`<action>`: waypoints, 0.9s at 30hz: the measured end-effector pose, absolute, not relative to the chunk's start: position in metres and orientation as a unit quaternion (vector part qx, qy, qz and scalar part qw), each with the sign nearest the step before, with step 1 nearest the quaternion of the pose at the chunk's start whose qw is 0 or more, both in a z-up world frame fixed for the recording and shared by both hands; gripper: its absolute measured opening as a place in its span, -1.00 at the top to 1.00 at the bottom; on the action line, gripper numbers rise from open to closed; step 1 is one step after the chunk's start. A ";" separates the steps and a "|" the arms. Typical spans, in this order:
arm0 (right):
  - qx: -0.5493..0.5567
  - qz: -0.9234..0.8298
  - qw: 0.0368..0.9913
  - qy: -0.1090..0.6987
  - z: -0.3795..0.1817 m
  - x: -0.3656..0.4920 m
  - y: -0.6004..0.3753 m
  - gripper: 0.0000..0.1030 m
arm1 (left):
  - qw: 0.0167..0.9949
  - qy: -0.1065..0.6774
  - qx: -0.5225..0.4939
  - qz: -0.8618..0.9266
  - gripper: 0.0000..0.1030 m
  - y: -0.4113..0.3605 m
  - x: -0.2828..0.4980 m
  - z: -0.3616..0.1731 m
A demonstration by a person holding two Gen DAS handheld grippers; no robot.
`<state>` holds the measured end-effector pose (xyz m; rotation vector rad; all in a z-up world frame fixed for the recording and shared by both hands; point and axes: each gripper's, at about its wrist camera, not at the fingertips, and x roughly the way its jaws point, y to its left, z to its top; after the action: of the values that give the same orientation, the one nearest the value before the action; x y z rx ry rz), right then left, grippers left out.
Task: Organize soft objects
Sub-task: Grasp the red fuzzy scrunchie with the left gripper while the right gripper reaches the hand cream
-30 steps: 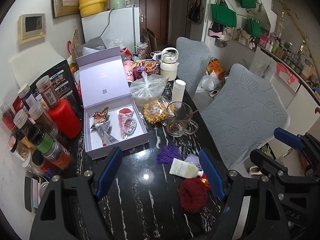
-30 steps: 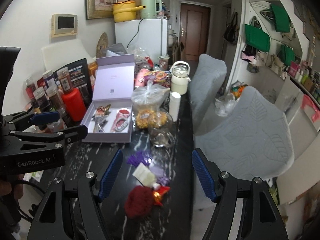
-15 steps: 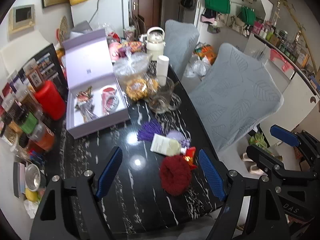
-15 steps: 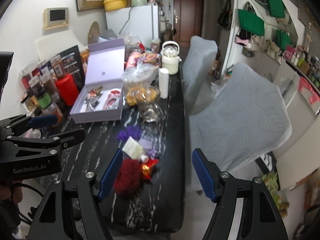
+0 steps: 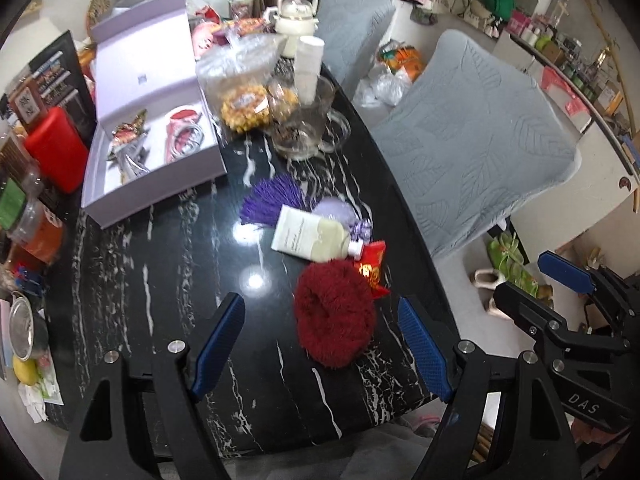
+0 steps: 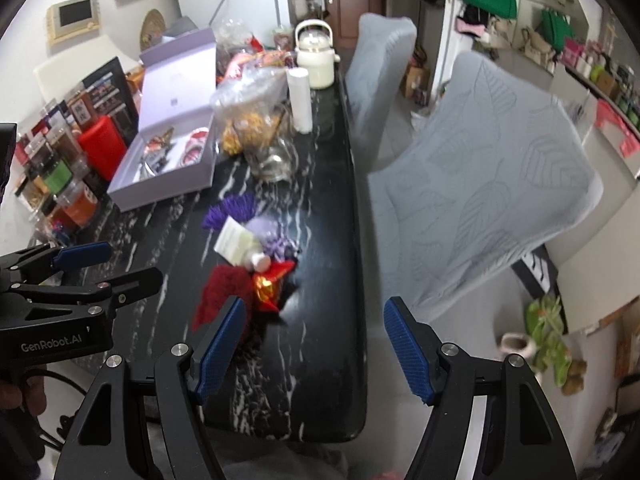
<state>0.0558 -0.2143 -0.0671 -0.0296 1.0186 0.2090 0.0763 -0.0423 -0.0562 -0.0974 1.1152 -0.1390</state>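
Step in hand, by my judgement: approach phase, nothing picked yet. Left gripper [image 5: 320,344] hangs over the near end of the black marble table [image 5: 160,280], jaws apart, nothing between the pads; the dark red fluffy pom-pom [image 5: 334,314] lies on the tabletop beyond the fingertips, closer to the right finger, not touched. Right gripper [image 6: 314,346] is also spread and empty, aimed at the table edge w/ the chair side to its right. Soft items sit in one cluster mid-table: pom-pom nearest, red-gold pouch [image 5: 370,266] touching its far-right side, cream tube [image 5: 310,234] lying across a lilac sachet [image 5: 336,212] and partly over the purple tassel [image 5: 272,198]. Open lilac gift box [image 5: 152,184] stands just beyond, to the left, already holding small items; likely destination, but cannot confirm. Next move calls for: centre one gripper on the pom-pom, lower till the pads straddle it, close gently; fluffy material compresses, so grip deep. Avoid dragging the pouch along; the table edge is near.
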 end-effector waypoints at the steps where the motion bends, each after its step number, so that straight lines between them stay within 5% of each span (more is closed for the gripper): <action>1: -0.012 0.099 0.865 0.492 -0.073 0.056 -0.215 -0.40 | 0.843 0.532 -0.044 -0.068 -0.53 -0.044 0.077 -0.061; 27: -0.006 0.087 0.821 0.564 -0.154 0.080 -0.222 -0.40 | 0.776 0.620 -0.056 -0.098 -0.53 -0.066 0.103 -0.189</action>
<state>0.0795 -0.2225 -0.1538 -0.0127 1.2004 0.1857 0.1034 -0.0659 -0.1888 -0.1202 1.3423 -0.2117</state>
